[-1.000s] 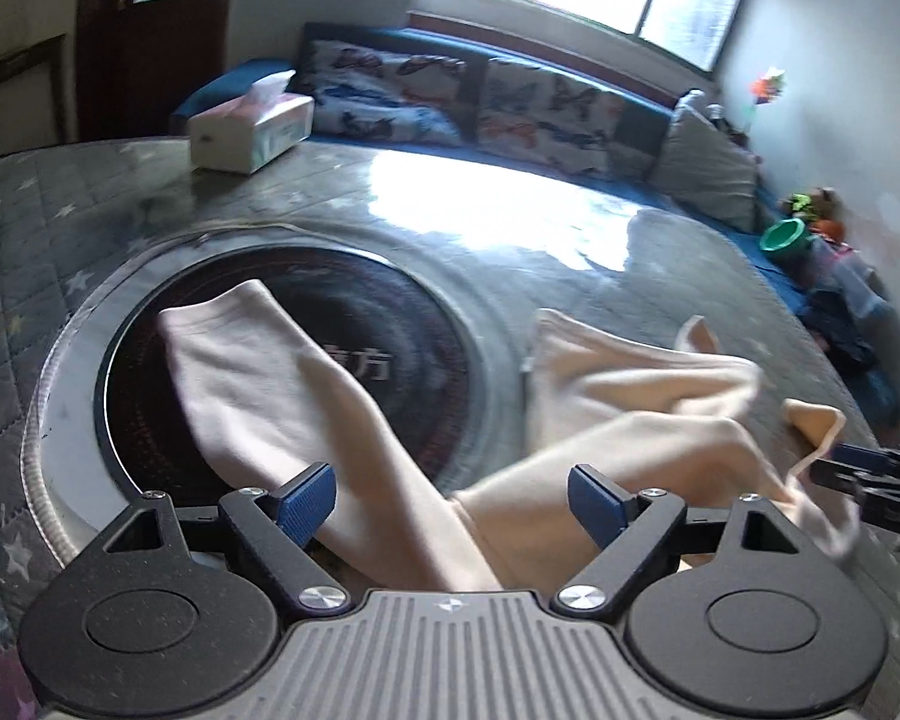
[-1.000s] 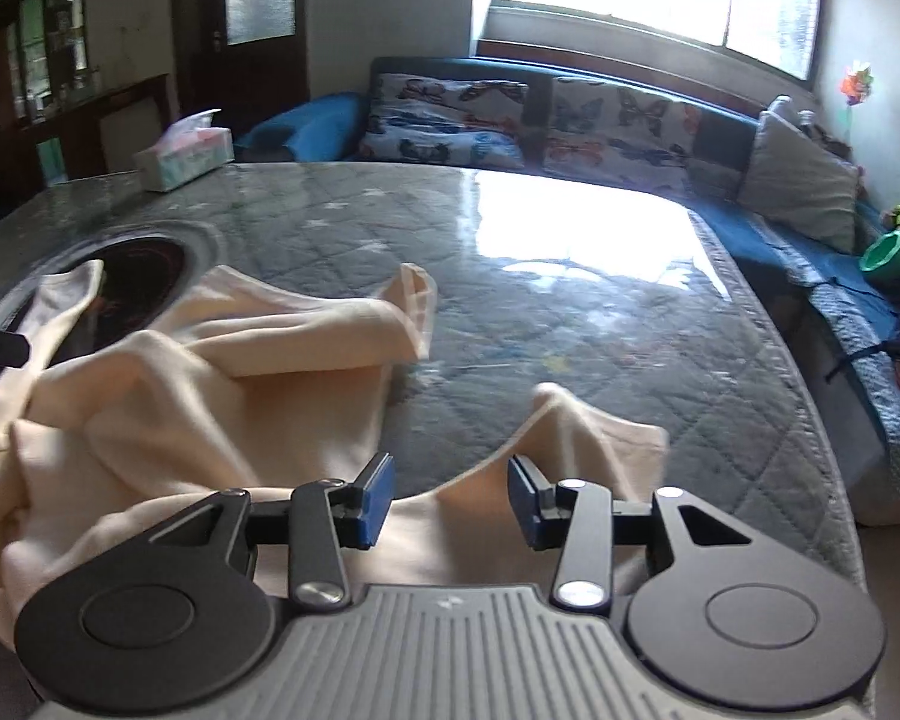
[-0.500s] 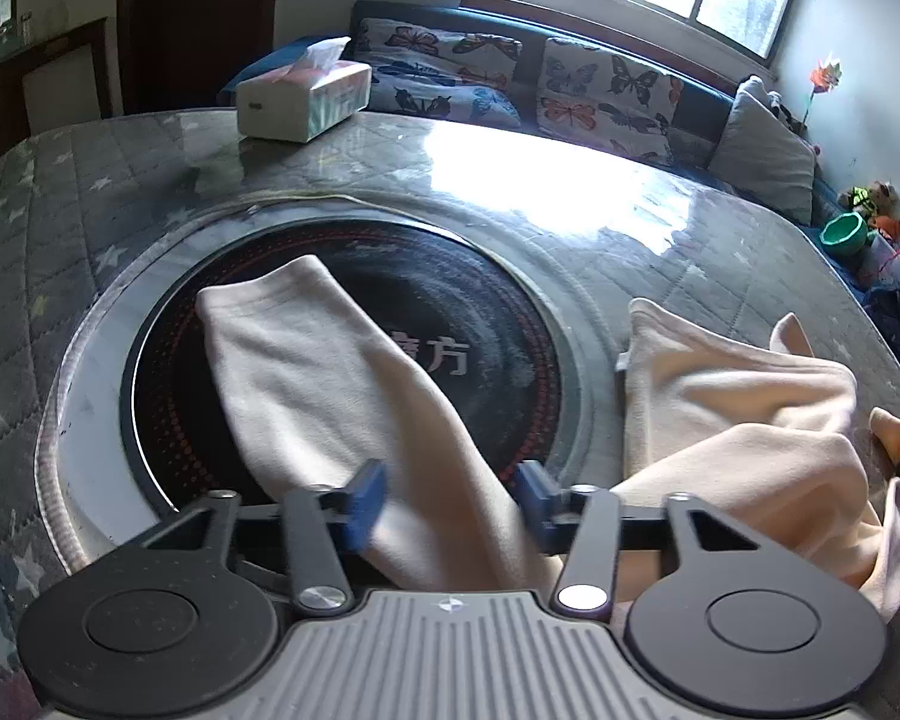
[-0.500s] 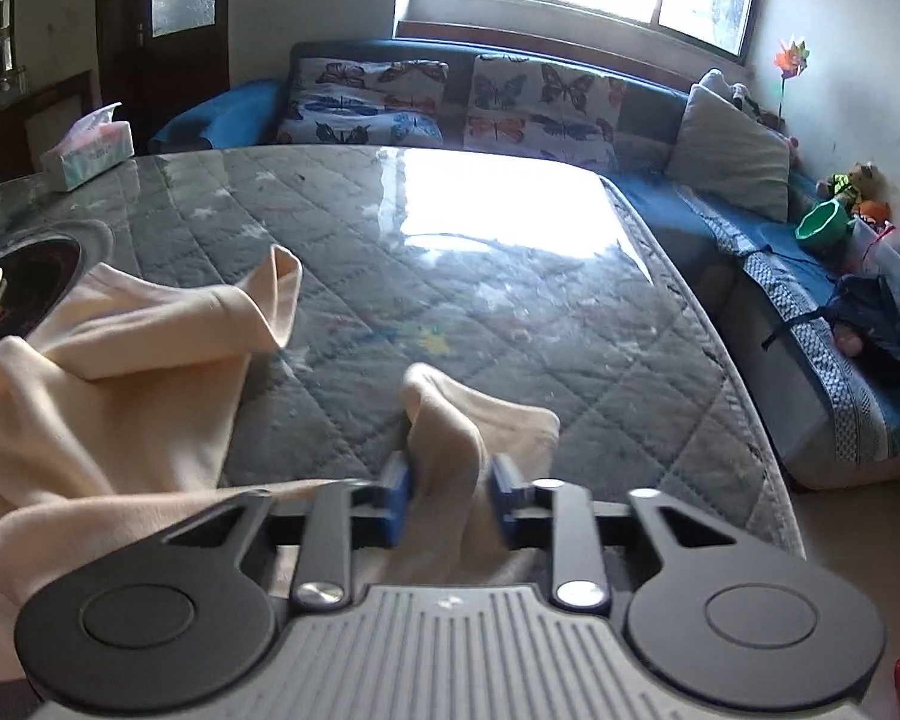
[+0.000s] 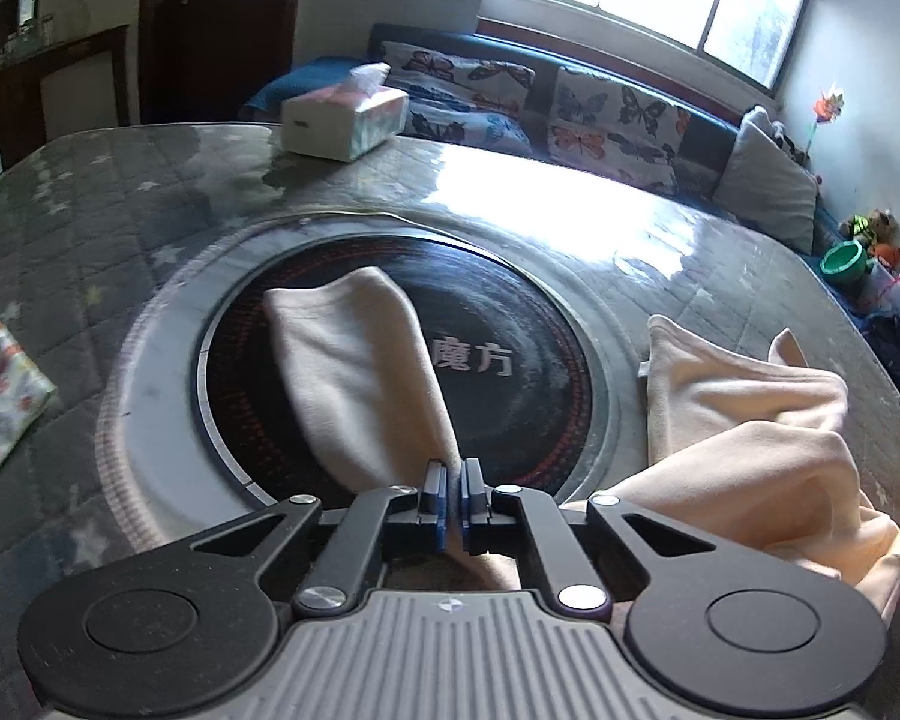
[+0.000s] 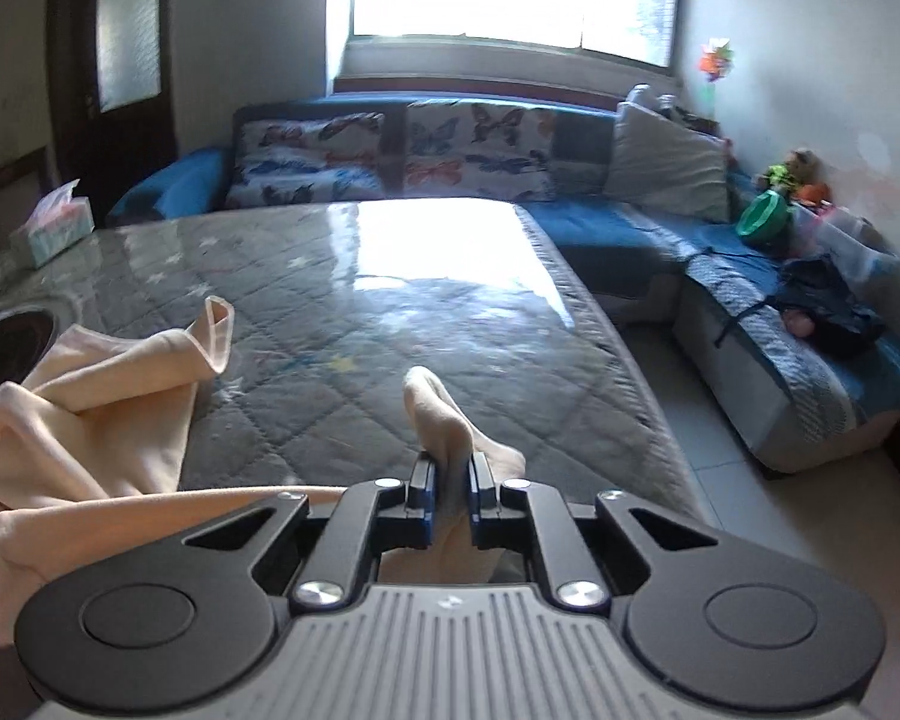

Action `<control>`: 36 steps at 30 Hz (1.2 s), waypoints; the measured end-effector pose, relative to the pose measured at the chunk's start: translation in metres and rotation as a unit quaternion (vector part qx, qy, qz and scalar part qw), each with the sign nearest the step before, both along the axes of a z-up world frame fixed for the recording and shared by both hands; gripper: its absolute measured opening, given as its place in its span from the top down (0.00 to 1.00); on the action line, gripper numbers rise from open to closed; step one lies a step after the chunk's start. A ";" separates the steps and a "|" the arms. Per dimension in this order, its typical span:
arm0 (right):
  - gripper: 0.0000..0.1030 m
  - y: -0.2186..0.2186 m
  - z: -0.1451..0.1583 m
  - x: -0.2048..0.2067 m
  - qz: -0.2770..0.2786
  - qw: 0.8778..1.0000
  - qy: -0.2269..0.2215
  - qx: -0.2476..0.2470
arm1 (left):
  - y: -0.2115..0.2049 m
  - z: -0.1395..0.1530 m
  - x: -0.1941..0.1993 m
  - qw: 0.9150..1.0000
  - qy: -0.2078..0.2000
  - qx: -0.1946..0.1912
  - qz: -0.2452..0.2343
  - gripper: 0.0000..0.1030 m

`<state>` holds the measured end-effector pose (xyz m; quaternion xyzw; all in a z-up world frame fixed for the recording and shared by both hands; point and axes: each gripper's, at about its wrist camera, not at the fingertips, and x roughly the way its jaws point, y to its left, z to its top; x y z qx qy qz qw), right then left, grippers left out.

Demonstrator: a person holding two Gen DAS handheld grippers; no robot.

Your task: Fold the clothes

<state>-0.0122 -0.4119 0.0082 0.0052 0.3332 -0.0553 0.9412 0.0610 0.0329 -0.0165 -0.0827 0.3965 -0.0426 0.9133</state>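
And now we are clamping down on both sides at once: a second ago both pairs of fingers were standing wide apart over the cloth, half a second ago they were narrowing, and now the left gripper (image 5: 454, 501) is pinching the near end of the pale sleeve (image 5: 354, 372), its blue pads pressed almost together with only a thin layer of fabric between them. The sleeve is lying stretched across the round black cooktop (image 5: 522, 324) set into the quilted table (image 6: 390, 312). On the other side, the right gripper (image 6: 450, 498) is squeezing a bunched tuft of the garment (image 6: 90, 420), which is poking up between its pads near the table's right edge. The rest of the peach cloth is sitting crumpled between the two tools, another sleeve end curling up beyond it. We are judging that the grasps are set, so the garment seems ready to be lifted and spread flat before any fold. The tissue box (image 5: 345, 120) is resting well clear at the far side.
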 end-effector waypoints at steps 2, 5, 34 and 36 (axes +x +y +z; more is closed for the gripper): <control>0.91 -0.009 0.002 -0.015 -0.013 1.000 -0.005 0.009 | 0.006 0.003 -0.010 1.000 -0.003 -0.004 0.004 0.97; 0.91 -0.022 0.001 -0.035 -0.034 0.999 -0.004 0.016 | 0.016 0.005 -0.029 1.000 -0.003 -0.007 0.011 0.97; 0.74 -0.029 0.034 -0.061 0.025 0.999 0.024 -0.005 | -0.012 0.033 -0.062 0.995 -0.009 0.031 -0.090 0.69; 0.74 -0.017 0.033 -0.047 0.054 0.998 0.029 -0.004 | -0.029 0.033 -0.046 0.994 -0.009 0.040 -0.103 0.69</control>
